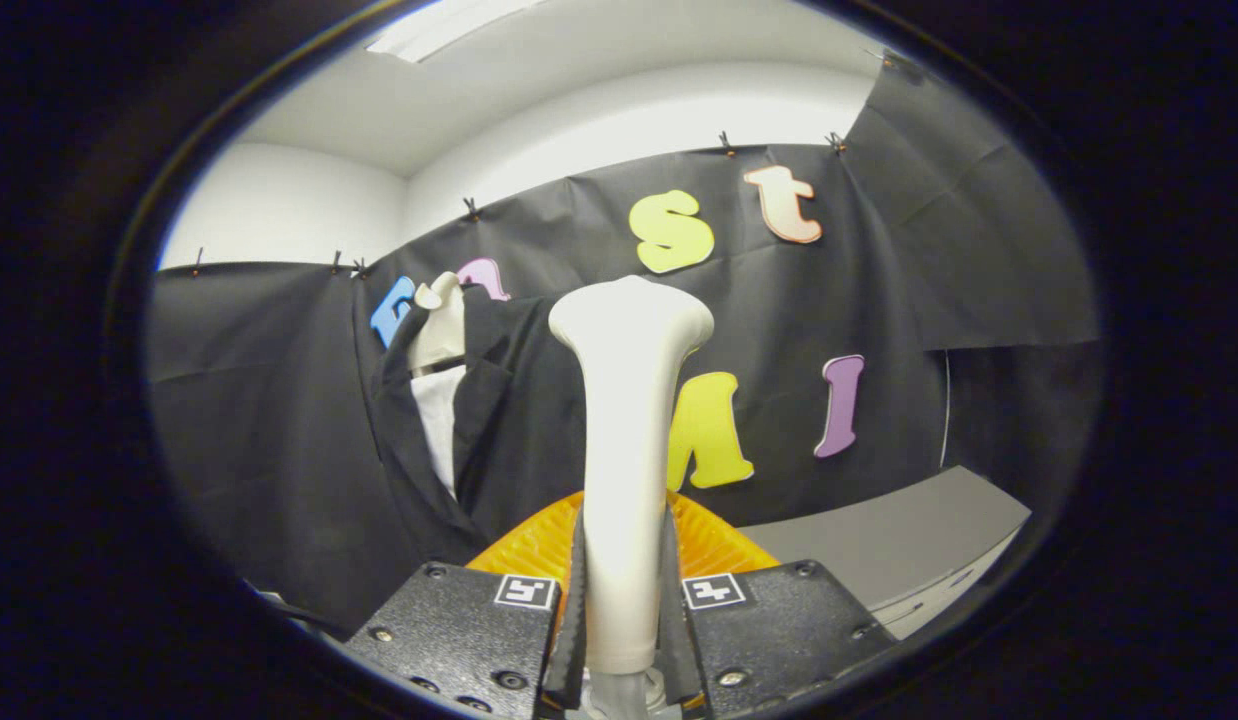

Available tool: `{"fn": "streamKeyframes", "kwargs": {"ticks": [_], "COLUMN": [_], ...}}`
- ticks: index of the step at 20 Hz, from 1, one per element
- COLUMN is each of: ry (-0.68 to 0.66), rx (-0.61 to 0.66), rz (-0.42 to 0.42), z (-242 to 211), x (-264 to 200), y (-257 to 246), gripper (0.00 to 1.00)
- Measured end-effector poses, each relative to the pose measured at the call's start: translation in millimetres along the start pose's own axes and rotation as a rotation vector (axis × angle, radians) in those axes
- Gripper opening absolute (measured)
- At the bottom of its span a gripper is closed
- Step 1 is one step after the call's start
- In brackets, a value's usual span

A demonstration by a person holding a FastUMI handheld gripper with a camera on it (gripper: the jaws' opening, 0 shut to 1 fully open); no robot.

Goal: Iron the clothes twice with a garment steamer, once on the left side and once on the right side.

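Observation:
A cream garment steamer stands upright between my fingers, its handle clamped by both pads and its wide head rising ahead of me. My gripper is shut on that handle. Beyond and left of the steamer hangs a black jacket over a white shirt on a pale mannequin bust, against the booth's black cloth wall. The steamer head sits to the right of the jacket's front; I cannot tell whether it touches the fabric.
An orange ribbed object lies just behind the steamer handle, low down. A grey table surface extends to the right. A thin cord hangs down the cloth wall at the far right.

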State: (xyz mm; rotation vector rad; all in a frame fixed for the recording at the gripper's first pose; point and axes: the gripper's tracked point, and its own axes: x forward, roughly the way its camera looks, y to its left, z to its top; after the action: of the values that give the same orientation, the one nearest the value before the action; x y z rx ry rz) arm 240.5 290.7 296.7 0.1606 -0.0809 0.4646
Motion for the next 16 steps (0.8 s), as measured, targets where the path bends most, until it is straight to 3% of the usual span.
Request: {"fn": "streamKeyframes", "kwargs": {"ticks": [7,16], "ry": [0.013,0.081], "rx": [-0.049,-0.103], "rz": [0.048,0.025], "z": [-5.3,-31.3], "x": [35.7,68.9], "y": [66.1,85.8], "gripper": [0.33,0.33]}}
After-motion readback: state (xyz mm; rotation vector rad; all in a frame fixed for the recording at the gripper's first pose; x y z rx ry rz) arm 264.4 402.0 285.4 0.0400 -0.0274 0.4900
